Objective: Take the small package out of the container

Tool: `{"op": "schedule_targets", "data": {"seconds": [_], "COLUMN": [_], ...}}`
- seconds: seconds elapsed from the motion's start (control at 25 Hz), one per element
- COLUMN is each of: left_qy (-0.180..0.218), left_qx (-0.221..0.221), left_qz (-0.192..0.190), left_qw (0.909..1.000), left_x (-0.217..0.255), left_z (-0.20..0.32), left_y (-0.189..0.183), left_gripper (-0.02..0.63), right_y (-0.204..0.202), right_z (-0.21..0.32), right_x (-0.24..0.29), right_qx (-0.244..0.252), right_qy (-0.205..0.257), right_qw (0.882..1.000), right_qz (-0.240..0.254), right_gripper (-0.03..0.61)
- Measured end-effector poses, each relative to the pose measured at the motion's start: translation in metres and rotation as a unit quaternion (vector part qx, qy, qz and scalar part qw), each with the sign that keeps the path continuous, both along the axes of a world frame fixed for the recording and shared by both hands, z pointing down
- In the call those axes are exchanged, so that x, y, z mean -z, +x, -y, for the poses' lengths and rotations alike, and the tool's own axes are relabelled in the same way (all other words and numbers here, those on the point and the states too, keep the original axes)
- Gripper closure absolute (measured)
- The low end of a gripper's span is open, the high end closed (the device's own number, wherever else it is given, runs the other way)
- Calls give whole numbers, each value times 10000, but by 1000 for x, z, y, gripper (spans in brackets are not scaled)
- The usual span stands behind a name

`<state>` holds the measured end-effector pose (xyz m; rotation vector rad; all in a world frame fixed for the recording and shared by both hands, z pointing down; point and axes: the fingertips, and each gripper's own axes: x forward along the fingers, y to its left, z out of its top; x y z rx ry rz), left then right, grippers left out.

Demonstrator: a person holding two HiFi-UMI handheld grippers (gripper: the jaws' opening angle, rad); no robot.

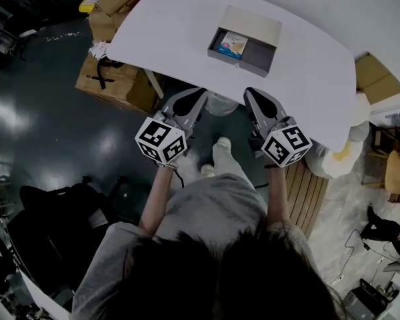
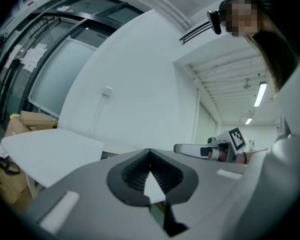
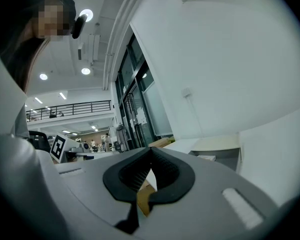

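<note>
A grey open-topped container (image 1: 253,55) stands on the white table (image 1: 173,25), its beige lid leaning behind it. The small package (image 1: 231,45), blue and orange, lies in the container's left part. My left gripper (image 1: 200,93) and right gripper (image 1: 252,92) hover side by side at the table's near edge, well short of the container, both shut with nothing held. In the left gripper view the left gripper (image 2: 150,153) has its pads meeting. The right gripper view shows the right gripper (image 3: 151,150) shut too, with the container (image 3: 221,153) ahead to the right.
Cardboard boxes (image 1: 117,82) are stacked on the dark floor left of the table. White bags (image 1: 340,155) and a wooden slatted bench (image 1: 308,193) lie to the right. A black bag (image 1: 60,229) sits at the lower left.
</note>
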<state>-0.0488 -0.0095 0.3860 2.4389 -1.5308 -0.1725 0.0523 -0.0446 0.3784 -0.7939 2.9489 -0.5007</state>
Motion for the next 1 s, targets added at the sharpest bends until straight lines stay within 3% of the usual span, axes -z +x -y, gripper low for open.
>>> {"op": "schedule_targets", "data": {"seconds": [0.44, 1.0], "left_qy": [-25, -484], "left_qx": [-148, -318], "left_qz": [127, 23], "left_qw": [9998, 9983], "left_x": [-4, -28], "left_z": [40, 107], "left_y": [-10, -29], "left_gripper": [624, 624], "right_y": [-13, -35], "right_z": [42, 110], "right_x": [-4, -25], "right_qx": [-105, -150], "right_qy": [-36, -366], "right_qw": [9999, 9992], "right_qz": [125, 28], "right_gripper": [566, 566]}}
